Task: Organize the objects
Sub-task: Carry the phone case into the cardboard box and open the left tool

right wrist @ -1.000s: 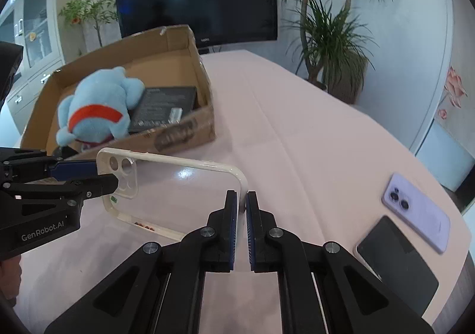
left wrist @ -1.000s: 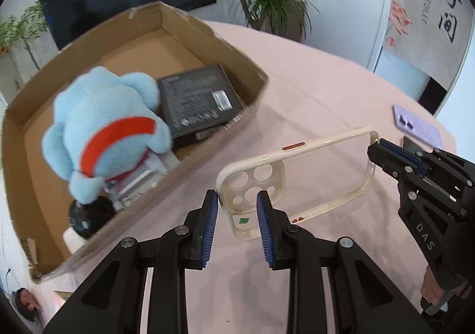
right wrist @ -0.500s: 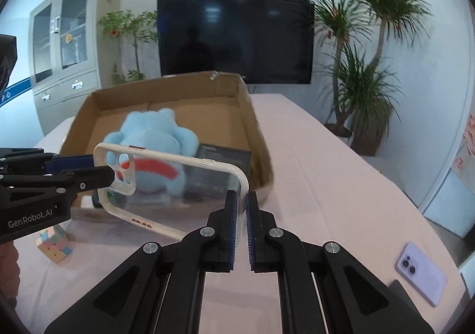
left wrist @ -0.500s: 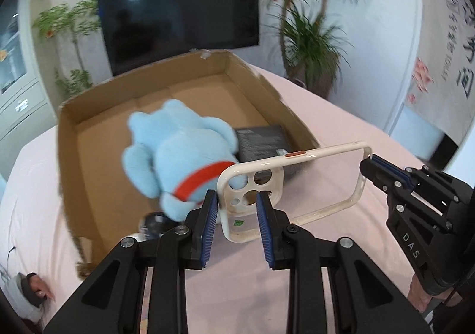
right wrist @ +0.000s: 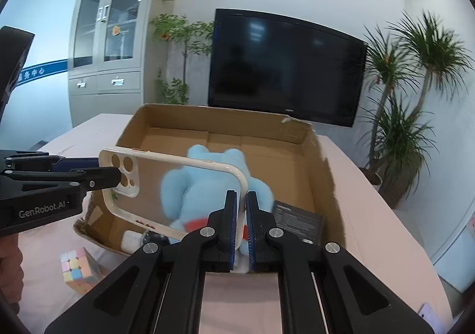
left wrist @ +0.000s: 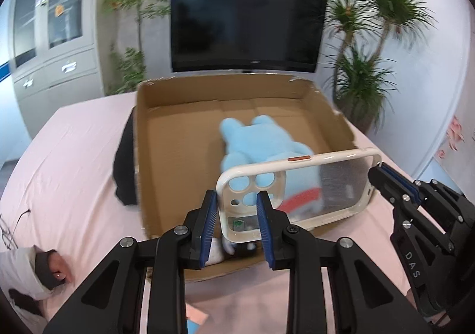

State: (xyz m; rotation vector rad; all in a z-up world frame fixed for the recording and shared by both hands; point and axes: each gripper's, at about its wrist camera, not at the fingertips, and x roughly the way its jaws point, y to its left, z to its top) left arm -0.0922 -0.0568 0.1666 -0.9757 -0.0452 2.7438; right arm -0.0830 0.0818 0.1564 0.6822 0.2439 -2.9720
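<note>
Right wrist view shows the clear phone case (right wrist: 178, 185), light and probably flexible, hanging over the cardboard box (right wrist: 299, 132), its rim ends pinched by the right gripper (right wrist: 242, 215) and left gripper (left wrist: 237, 215).

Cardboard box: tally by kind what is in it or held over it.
Plush toy: 1
Black box: 1
White item: 1
Dark round item: 1
Phone case, held by left gripper and right gripper: 1
Total: 5

Plush toy (right wrist: 207, 182) in cardboard box (right wrist: 302, 138) on table (left wrist: 74, 156); cube (right wrist: 77, 273) outside box; TV (right wrist: 285, 66) behind.
</note>
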